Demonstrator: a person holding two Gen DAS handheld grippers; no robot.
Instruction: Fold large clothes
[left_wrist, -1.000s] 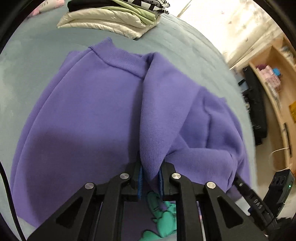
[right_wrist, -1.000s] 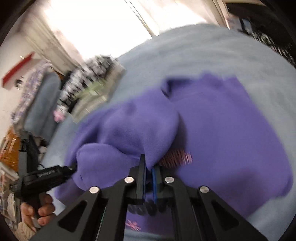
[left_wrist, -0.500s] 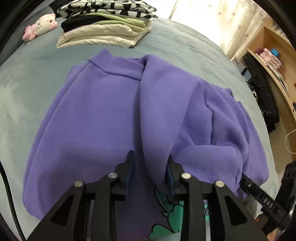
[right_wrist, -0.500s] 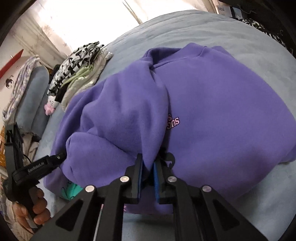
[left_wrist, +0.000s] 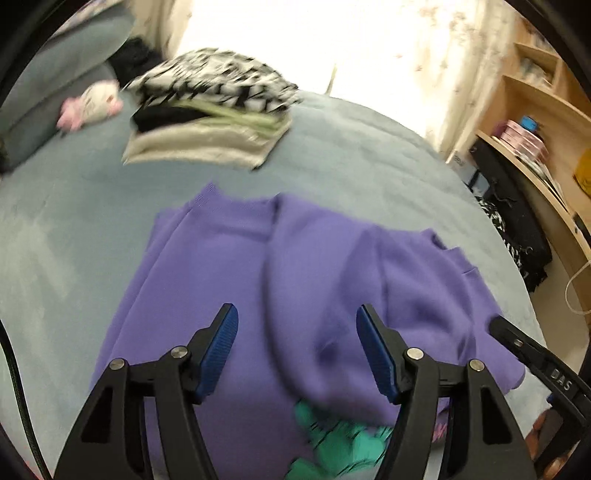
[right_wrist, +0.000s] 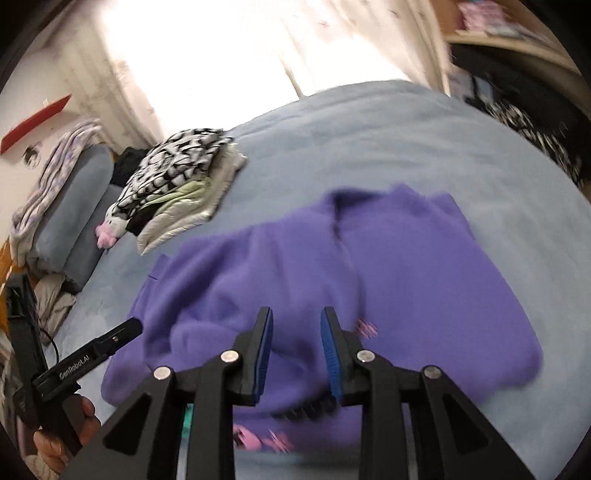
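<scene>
A purple sweatshirt (left_wrist: 295, 280) (right_wrist: 388, 280) lies on the grey-blue bed, one sleeve folded across its front, a green print showing at its near hem. My left gripper (left_wrist: 297, 323) hovers above the sweatshirt with its jaws opening wide and nothing pinched between the blue pads. My right gripper (right_wrist: 296, 334) hangs over the folded sleeve, its jaws opening too, apart from the cloth. In the right wrist view the left gripper's body (right_wrist: 92, 350) and the hand holding it show at lower left.
A stack of folded clothes (left_wrist: 210, 114) (right_wrist: 177, 181) sits at the far side of the bed (left_wrist: 74, 229), a small plush toy (left_wrist: 90, 105) beside it. Wooden shelves (left_wrist: 535, 122) and a dark bag stand to the right. A bright curtained window lies behind.
Both grippers let go of the purple sleeve, opened, and rose away from the sweatshirt; the sleeve now lies flat across its front.
</scene>
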